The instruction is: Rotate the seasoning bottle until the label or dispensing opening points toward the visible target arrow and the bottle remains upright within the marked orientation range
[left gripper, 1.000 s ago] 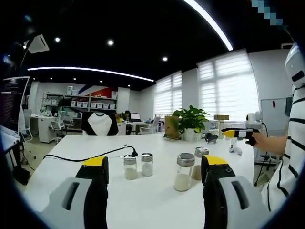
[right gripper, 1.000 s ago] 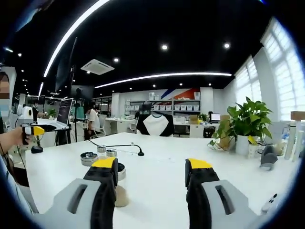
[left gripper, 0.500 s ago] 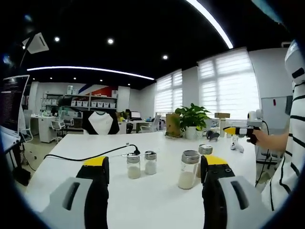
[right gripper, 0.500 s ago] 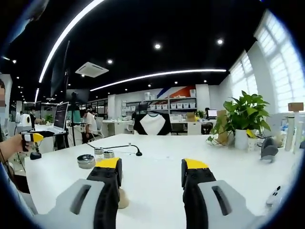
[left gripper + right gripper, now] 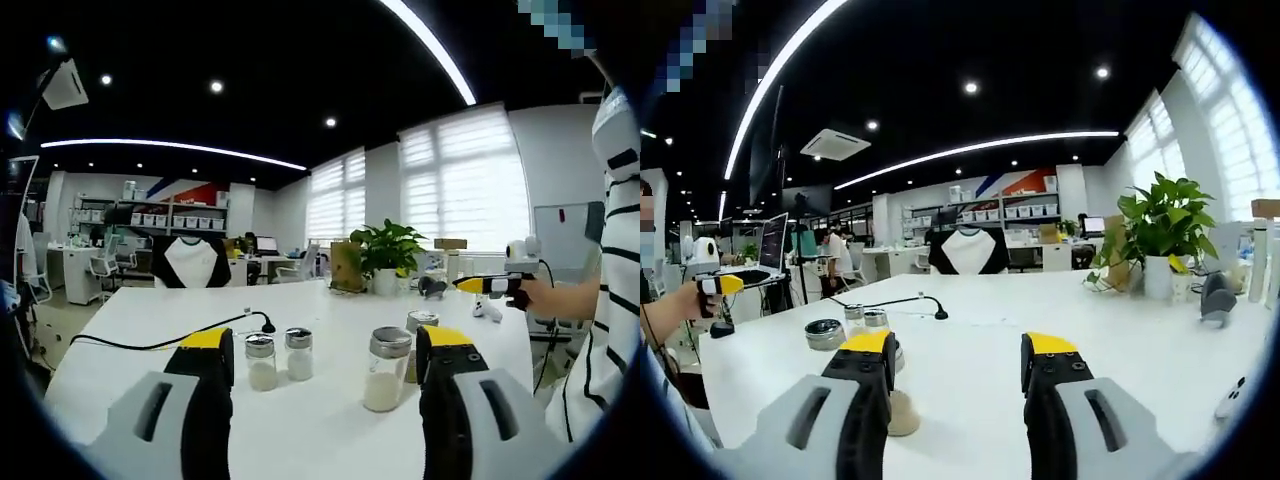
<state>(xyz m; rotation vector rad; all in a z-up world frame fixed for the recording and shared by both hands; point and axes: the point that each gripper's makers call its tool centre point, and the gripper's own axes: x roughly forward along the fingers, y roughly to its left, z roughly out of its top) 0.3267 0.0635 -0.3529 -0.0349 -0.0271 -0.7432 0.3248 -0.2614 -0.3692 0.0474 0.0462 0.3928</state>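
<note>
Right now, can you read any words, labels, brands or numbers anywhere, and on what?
None can be read.
Seasoning bottles: no label text shows.
Monitor: screen content too small and blurred.
Shelf boxes: any markings too small to read.

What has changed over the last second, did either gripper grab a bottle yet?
No grab. Only the cameras shifted slightly. The left gripper and right gripper stay open and empty, and the seasoning bottles still stand upright, untouched, on the white table.
</note>
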